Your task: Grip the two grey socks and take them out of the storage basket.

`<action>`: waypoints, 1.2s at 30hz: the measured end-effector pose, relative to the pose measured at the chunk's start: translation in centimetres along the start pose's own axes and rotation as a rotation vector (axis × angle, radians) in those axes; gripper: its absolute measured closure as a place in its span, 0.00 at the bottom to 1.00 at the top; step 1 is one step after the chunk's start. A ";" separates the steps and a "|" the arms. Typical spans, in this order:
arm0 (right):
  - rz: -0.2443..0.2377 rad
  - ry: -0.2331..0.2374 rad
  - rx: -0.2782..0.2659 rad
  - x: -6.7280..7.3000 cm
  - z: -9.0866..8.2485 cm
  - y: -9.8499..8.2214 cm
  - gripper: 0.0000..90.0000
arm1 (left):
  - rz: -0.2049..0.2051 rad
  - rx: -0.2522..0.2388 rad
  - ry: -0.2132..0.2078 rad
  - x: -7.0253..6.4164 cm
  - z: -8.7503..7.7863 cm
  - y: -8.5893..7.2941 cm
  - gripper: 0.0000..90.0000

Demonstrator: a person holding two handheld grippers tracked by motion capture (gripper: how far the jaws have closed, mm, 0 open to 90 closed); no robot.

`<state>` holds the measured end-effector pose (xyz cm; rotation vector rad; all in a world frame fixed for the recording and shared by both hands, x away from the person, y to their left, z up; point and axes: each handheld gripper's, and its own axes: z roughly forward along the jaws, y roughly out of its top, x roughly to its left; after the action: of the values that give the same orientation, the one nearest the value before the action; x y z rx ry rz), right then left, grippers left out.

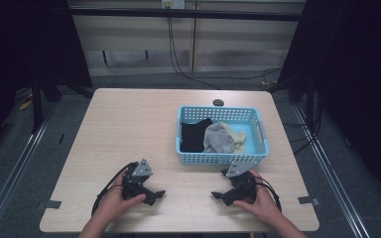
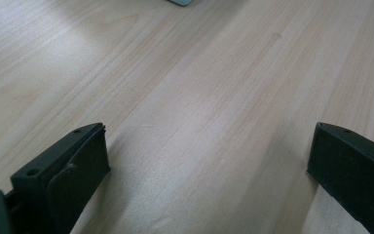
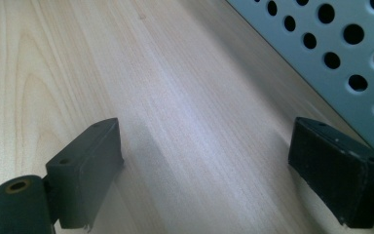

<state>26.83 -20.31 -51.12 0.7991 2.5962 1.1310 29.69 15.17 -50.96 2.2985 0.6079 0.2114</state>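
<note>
Both resting low at the near edge of the surface (image 1: 129,114): left hand-held gripper (image 1: 158,194) wide, holding nothing; right hand-held gripper (image 1: 217,195) wide, holding nothing. Clothes (image 1: 218,137) waiting in blue basket (image 1: 218,158), just beyond the right one, probably for easy reaching.

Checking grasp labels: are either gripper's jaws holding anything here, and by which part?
Nothing is held. The left gripper and right gripper both have jaws wide apart over bare table, near the blue basket of cloths.

Wooden table (image 1: 129,129) — blue basket (image 1: 222,158) of clothes on it.
</note>
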 end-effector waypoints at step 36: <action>0.006 0.100 0.502 -0.9 -1.9 4.8 0.19 | 0.002 0.000 0.002 0.0 0.0 0.0 0.01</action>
<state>28.75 -19.27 -46.39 0.8556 3.0097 0.5256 29.68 15.20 -50.96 2.2990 0.6063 0.2148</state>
